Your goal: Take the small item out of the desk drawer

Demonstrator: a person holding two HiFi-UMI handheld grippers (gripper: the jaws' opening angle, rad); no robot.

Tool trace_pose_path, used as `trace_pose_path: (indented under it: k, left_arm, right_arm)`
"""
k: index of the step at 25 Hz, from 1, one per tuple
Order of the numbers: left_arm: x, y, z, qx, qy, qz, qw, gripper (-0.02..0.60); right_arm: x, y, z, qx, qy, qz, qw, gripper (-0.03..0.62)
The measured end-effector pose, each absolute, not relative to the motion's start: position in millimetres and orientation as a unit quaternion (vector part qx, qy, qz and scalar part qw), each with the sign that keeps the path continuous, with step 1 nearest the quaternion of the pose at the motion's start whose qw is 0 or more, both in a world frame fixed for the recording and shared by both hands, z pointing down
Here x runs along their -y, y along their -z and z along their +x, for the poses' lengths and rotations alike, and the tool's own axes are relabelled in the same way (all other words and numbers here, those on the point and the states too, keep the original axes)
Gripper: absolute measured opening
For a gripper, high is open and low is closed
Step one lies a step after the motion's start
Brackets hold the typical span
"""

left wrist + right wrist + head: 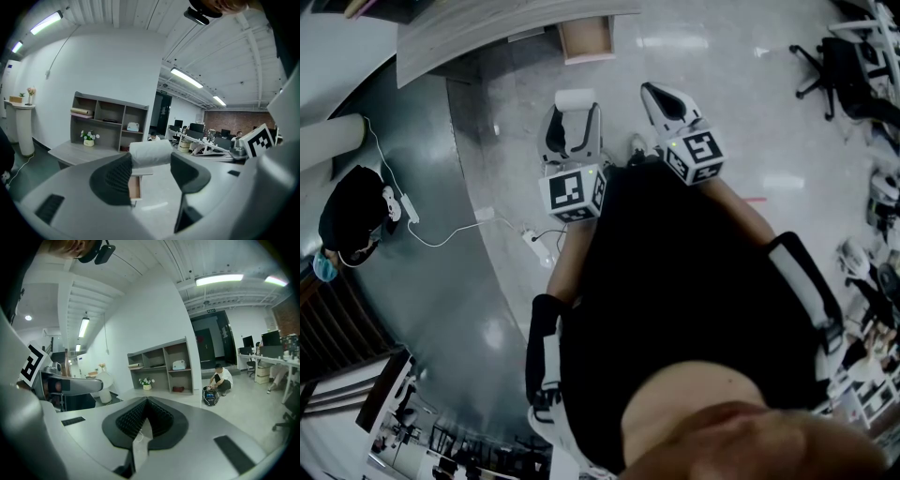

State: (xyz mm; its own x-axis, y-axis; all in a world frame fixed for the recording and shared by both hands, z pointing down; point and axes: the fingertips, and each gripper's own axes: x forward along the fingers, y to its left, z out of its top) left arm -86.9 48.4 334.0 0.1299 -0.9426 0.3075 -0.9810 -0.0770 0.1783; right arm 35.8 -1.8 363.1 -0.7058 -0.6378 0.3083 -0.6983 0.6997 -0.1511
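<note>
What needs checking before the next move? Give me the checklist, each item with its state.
1. Grip of the left gripper on the white cylindrical roll: ok, a jaw presses on each side of it.
2. Roll out of the light wooden desk drawer: ok, the drawer stands well ahead of it.
3. Spare right gripper free: ok, jaws together, nothing between them.
4. Drawer closed: not ok, it is pulled out.
5. Drawer emptied: cannot tell, its inside shows too small.
</note>
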Motion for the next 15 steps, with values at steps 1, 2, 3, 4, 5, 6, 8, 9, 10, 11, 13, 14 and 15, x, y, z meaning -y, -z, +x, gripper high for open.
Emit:
trace_pose_path:
  k: [1, 2, 3, 4, 5, 6, 8, 9, 10, 11, 13, 14, 15]
  left_arm:
    - [-49, -334, -88, 0.657, -0.055, 0.732, 0.172, 0.259]
    - [-49, -334, -88, 0.656, -0.055, 0.733, 0.172, 0.259]
    - [-50, -335, -89, 0.656, -0.054, 0.733, 0.173, 0.259]
    - [-50, -335, -89, 0.655, -0.054, 0.733, 0.173, 0.259]
    - [-51, -336, -89, 0.655, -0.054, 0.733, 0.173, 0.259]
    - [-51, -336, -89, 0.655, -0.053, 0.734, 0.173, 0.259]
    - [-52, -336, -90, 0.654, -0.052, 0.734, 0.174, 0.259]
    - [-51, -336, -91, 0.654, -0.053, 0.734, 0.175, 0.259]
    - [-51, -336, -92, 0.653, -0.053, 0.735, 0.175, 0.259]
    - [-50, -336, -93, 0.653, -0.054, 0.735, 0.175, 0.259]
    - [-50, -337, -95, 0.653, -0.054, 0.735, 0.176, 0.259]
    - [-50, -338, -96, 0.653, -0.054, 0.735, 0.176, 0.259]
    - [-50, -339, -97, 0.652, -0.054, 0.735, 0.176, 0.259]
  right_arm:
    - [1, -363, 34, 0.915, -0.129, 0.364, 0.117, -0.002]
    - [0, -363, 33, 0.915, -0.128, 0.363, 0.117, -0.002]
    - [-1, -364, 32, 0.916, -0.127, 0.362, 0.119, -0.002]
    - [-2, -365, 31, 0.916, -0.127, 0.362, 0.12, -0.002]
    - [-3, -366, 31, 0.916, -0.127, 0.362, 0.122, -0.002]
    - [-4, -366, 32, 0.915, -0.127, 0.362, 0.123, -0.002]
    - [-5, -367, 31, 0.915, -0.128, 0.362, 0.126, -0.002]
    - [-5, -367, 30, 0.914, -0.128, 0.363, 0.127, -0.002]
    - [-5, -367, 28, 0.914, -0.127, 0.363, 0.128, -0.002]
    - [-4, -367, 27, 0.914, -0.127, 0.363, 0.129, -0.002]
    - [-4, -368, 24, 0.915, -0.125, 0.362, 0.129, -0.002]
    - [-4, -368, 23, 0.915, -0.124, 0.362, 0.129, -0.002]
    - [-4, -368, 22, 0.915, -0.123, 0.361, 0.129, -0.002]
